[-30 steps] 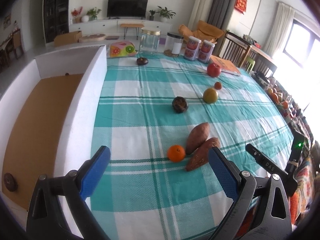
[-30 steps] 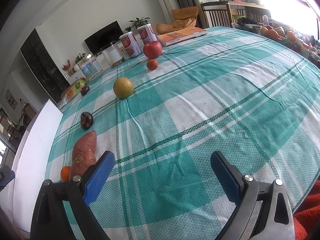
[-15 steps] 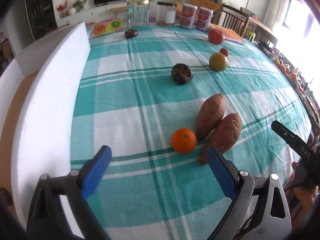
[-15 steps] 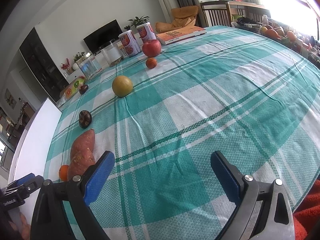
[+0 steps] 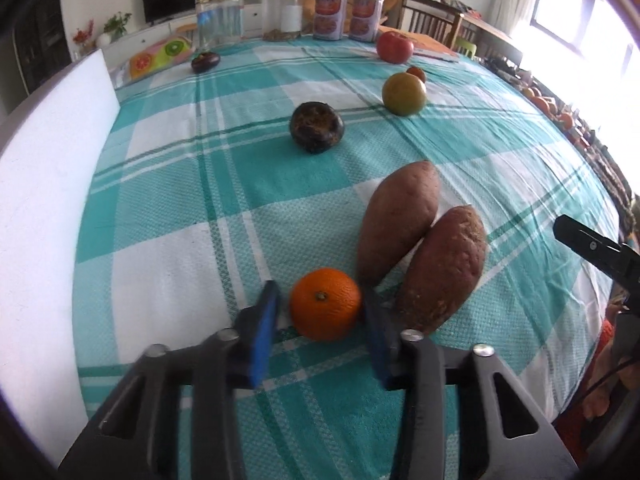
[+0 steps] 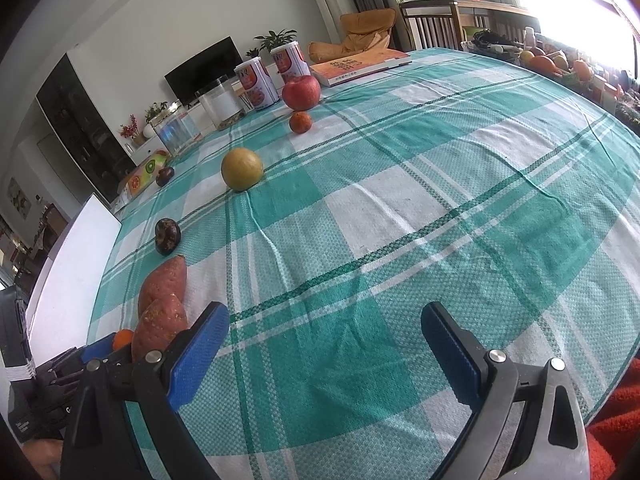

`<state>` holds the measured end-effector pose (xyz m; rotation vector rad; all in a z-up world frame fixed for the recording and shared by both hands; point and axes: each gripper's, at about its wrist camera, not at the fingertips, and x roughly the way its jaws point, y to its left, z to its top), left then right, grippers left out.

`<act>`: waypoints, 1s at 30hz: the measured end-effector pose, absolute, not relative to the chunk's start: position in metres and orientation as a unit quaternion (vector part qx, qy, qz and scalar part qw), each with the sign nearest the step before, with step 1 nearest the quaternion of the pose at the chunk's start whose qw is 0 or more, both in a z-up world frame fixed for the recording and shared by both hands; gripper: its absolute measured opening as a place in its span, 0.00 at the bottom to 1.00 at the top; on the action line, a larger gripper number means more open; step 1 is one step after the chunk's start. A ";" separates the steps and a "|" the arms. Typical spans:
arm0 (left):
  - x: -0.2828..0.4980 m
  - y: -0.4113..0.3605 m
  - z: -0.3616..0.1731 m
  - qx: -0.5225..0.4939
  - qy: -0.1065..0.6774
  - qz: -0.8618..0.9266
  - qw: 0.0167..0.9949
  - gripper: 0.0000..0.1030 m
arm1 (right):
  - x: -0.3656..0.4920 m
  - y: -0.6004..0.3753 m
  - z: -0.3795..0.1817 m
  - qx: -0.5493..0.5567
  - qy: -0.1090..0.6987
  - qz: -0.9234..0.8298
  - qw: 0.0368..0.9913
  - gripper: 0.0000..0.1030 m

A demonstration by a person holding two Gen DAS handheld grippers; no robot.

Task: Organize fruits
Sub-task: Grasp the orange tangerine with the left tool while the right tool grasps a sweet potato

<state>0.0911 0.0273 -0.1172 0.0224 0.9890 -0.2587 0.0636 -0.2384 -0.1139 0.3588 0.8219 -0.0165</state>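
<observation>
Tangerine (image 5: 325, 309) pinched in left tool (image 5: 320, 312), sweet potatoes (image 5: 400, 224) touching alongside

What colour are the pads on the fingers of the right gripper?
Blue pads on black fingers, best seen in the right wrist view.

You could see only a sliver of the small orange (image 6: 123, 336) in the right wrist view, the rest hidden behind the nearer sweet potato (image 6: 159, 326) and the left gripper (image 6: 102, 350). The white foam box (image 5: 44, 184) ran off the left edge in the left wrist view, its inside hidden. The fruit by the window (image 5: 546, 106) was too washed out to name.
</observation>
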 end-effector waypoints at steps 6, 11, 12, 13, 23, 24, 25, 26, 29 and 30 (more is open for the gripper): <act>0.074 0.049 -0.101 -0.045 0.462 -0.105 0.879 0.32 | 0.067 -0.213 -0.110 0.176 0.394 0.114 0.895 0.94; 0.049 0.060 -0.080 -0.061 0.439 -0.101 0.891 0.32 | 0.084 -0.145 -0.123 0.160 0.450 0.194 0.857 0.92; 0.044 0.062 -0.076 -0.062 0.435 -0.099 0.893 0.32 | 0.090 -0.132 -0.127 0.159 0.461 0.193 0.851 0.90; 0.041 0.064 -0.073 -0.063 0.432 -0.098 0.895 0.32 | 0.093 -0.123 -0.128 0.153 0.465 0.178 0.854 0.88; 0.026 0.071 -0.068 -0.063 0.430 -0.100 0.895 0.32 | 0.112 -0.127 -0.120 0.137 0.503 0.167 0.837 0.48; 0.026 0.071 -0.068 -0.062 0.430 -0.100 0.895 0.32 | 0.111 -0.130 -0.114 0.117 0.516 0.177 0.830 0.48; 0.026 0.070 -0.068 -0.059 0.429 -0.099 0.896 0.32 | 0.111 -0.129 -0.108 0.082 0.530 0.185 0.823 0.48; 0.026 0.068 -0.069 -0.053 0.428 -0.095 0.897 0.32 | 0.111 -0.126 -0.103 0.046 0.540 0.191 0.818 0.48; 0.030 0.063 -0.071 -0.041 0.431 -0.085 0.897 0.32 | 0.110 -0.113 -0.094 -0.018 0.544 0.189 0.818 0.48; 0.031 0.063 -0.070 -0.043 0.432 -0.082 0.897 0.32 | 0.110 -0.109 -0.095 -0.025 0.536 0.182 0.824 0.48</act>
